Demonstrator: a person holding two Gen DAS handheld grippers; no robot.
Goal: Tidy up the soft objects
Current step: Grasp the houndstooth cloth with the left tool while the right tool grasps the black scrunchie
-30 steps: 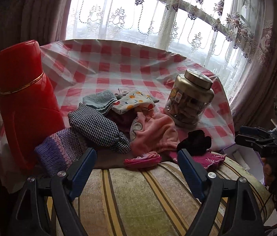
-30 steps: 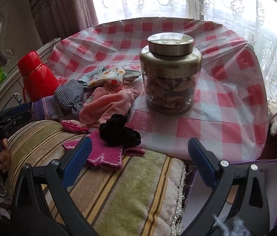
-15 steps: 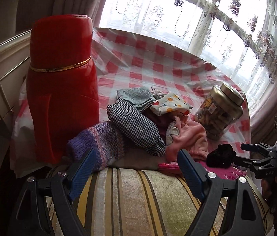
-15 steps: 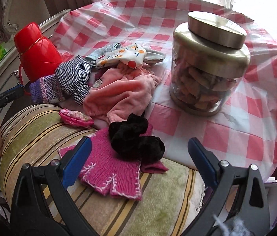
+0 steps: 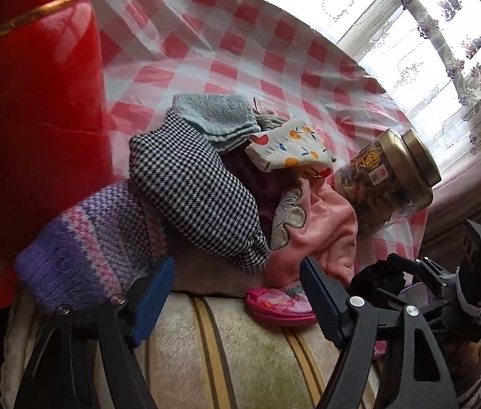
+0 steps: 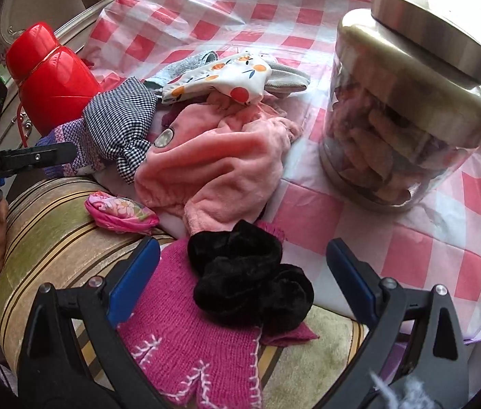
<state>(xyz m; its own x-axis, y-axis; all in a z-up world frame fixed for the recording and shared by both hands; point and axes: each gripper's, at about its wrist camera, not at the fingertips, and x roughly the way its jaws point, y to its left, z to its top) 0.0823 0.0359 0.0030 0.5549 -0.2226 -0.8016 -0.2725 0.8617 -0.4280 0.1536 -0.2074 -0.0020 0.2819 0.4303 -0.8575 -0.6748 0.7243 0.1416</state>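
Observation:
A heap of soft things lies on the checked tablecloth [image 5: 226, 44]: a houndstooth cloth [image 5: 199, 197], a purple knit piece [image 5: 87, 238], a grey-blue towel [image 5: 216, 116], a fruit-print cloth [image 5: 288, 150] and a pink fleece garment [image 6: 216, 170]. My left gripper [image 5: 235, 283] hovers just before the houndstooth cloth. Its jaws are closing, and the pads touch nothing. My right gripper [image 6: 242, 255] is open, with a black velvet scrunchie [image 6: 247, 279] between its jaws, untouched. The scrunchie rests on a magenta knit glove [image 6: 185, 334]. A small pink floral pouch [image 6: 121, 211] sits on the cushion's edge.
A tall red thermos [image 5: 29, 102] stands close on the left of the heap. A lidded glass jar [image 6: 404, 119] full of snacks stands on the right. A striped cushion [image 5: 240, 358] runs under both grippers. Lace curtains hang behind the table.
Both grippers have come down and closer to the heap. The left view has rolled, its jaws have narrowed a little, and the thermos now fills its left side. The scrunchie now sits between the right jaws.

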